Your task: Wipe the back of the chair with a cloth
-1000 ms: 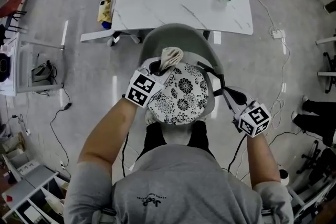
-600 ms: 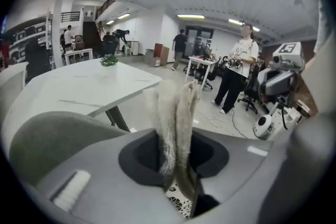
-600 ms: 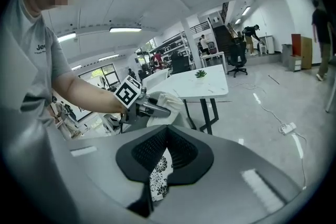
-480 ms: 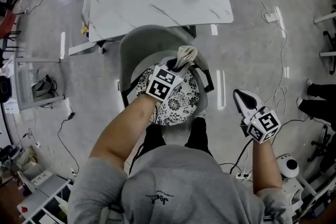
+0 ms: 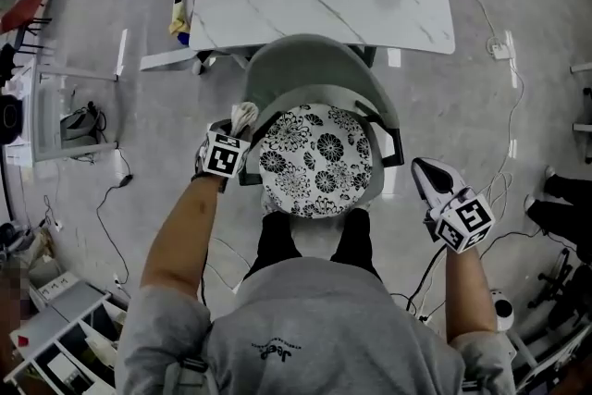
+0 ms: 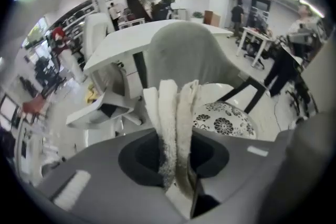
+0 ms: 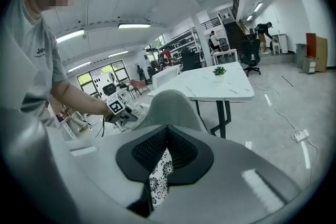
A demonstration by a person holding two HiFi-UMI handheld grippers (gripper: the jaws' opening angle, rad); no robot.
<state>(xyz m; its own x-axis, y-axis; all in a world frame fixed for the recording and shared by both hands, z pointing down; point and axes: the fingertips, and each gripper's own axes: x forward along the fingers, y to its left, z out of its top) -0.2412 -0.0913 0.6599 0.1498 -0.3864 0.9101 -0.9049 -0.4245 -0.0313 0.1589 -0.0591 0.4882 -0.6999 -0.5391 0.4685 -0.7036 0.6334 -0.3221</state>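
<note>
white terry cloth: half a second ago it was over the seat by the backrest's inner face; now it is at 9 o'clock of the chair, at its left rim. long axis runs straight out of the jaws toward 12 o'clock, folds upright. left gripper: clamped on the cloth's lower end, forearm stretched forward from 7 o'clock. right gripper: unchanged at 3 o'clock, clear of the chair, jaws closed to a slit, holding nothing, tip toward 11 o'clock, elbow bent.
</note>
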